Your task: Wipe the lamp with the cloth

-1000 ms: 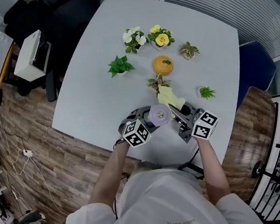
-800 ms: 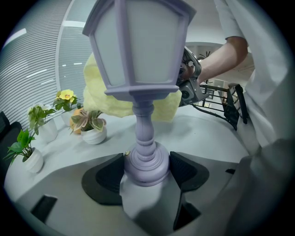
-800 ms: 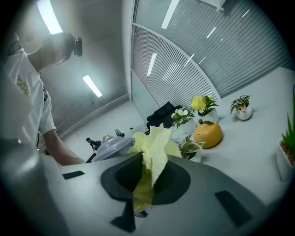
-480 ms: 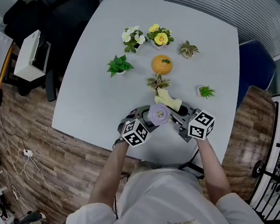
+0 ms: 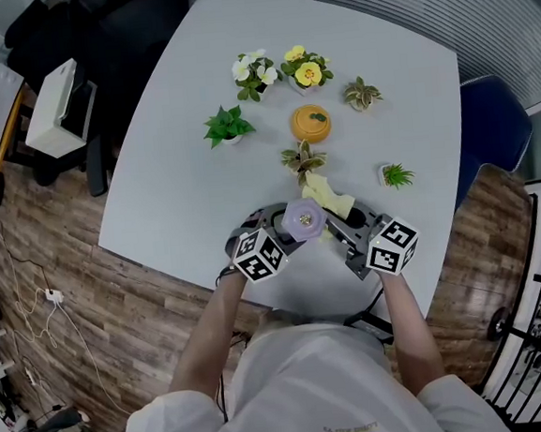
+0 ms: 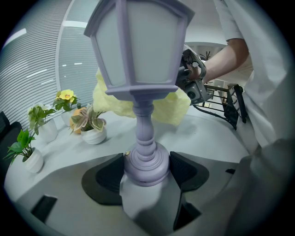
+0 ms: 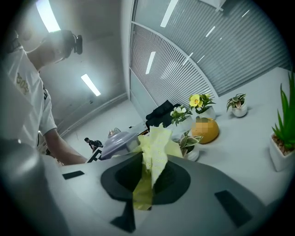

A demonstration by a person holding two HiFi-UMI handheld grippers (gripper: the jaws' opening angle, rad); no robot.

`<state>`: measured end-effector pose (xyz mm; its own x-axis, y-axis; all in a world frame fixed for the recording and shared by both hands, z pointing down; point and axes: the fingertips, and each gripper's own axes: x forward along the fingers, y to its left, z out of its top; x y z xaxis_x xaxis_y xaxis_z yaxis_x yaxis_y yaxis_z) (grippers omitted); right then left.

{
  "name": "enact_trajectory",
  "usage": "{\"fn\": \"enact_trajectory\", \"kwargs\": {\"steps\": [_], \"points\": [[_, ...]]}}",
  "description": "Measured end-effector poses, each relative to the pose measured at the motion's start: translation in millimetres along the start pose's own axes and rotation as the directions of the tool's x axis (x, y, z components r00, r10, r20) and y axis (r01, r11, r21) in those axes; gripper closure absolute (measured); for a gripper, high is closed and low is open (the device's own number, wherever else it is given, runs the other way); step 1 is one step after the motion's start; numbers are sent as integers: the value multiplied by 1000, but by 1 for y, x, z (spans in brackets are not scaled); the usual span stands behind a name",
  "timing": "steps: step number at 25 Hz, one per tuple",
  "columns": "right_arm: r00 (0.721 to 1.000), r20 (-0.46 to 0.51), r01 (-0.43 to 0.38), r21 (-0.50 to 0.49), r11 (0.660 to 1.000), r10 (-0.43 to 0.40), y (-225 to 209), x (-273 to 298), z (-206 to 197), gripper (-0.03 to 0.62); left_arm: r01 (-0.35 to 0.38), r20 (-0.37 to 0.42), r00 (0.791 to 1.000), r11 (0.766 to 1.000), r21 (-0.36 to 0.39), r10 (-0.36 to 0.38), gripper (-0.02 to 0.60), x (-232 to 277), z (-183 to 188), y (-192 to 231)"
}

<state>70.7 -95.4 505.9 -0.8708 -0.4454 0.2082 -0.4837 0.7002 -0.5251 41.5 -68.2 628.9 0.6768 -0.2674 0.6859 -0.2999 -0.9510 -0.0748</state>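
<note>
A lilac lantern-shaped lamp [image 6: 138,69] stands upright near the table's front edge; its round top [image 5: 303,220] shows in the head view. My left gripper [image 6: 146,171] is shut on the lamp's round base. A pale yellow cloth [image 7: 154,152] hangs bunched between the jaws of my right gripper [image 7: 148,177], which is shut on it. In the head view the cloth [image 5: 327,194] lies against the lamp's far right side, with the right gripper [image 5: 352,236] just right of the lamp. In the left gripper view the cloth [image 6: 170,107] spreads behind the lantern head.
Several small potted plants [image 5: 229,126] and an orange pumpkin-like ornament [image 5: 310,123] stand further back on the grey table [image 5: 182,171]. One striped-leaf pot [image 5: 303,159] sits close behind the cloth. The table's front edge lies just below the grippers. A blue chair [image 5: 494,130] stands at the right.
The right gripper and cloth have shifted slightly, the cloth sliding along the lamp's far side. The lamp and left gripper stay almost still.
</note>
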Motion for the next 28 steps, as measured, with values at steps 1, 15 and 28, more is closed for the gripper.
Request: {"fn": "enact_trajectory", "kwargs": {"steps": [1, 15, 28], "points": [[1000, 2, -1, 2, 1000, 1, 2, -2, -1, 548, 0, 0, 1000, 1000, 0, 0, 264, 0, 0, 0], [997, 31, -69, -10, 998, 69, 31, -18, 0, 548, 0, -2, 1000, 1000, -2, 0, 264, 0, 0, 0], [993, 0, -114, -30, 993, 114, 41, -14, -9, 548, -1, -3, 1000, 1000, -2, 1, 264, 1, -1, 1]]}}
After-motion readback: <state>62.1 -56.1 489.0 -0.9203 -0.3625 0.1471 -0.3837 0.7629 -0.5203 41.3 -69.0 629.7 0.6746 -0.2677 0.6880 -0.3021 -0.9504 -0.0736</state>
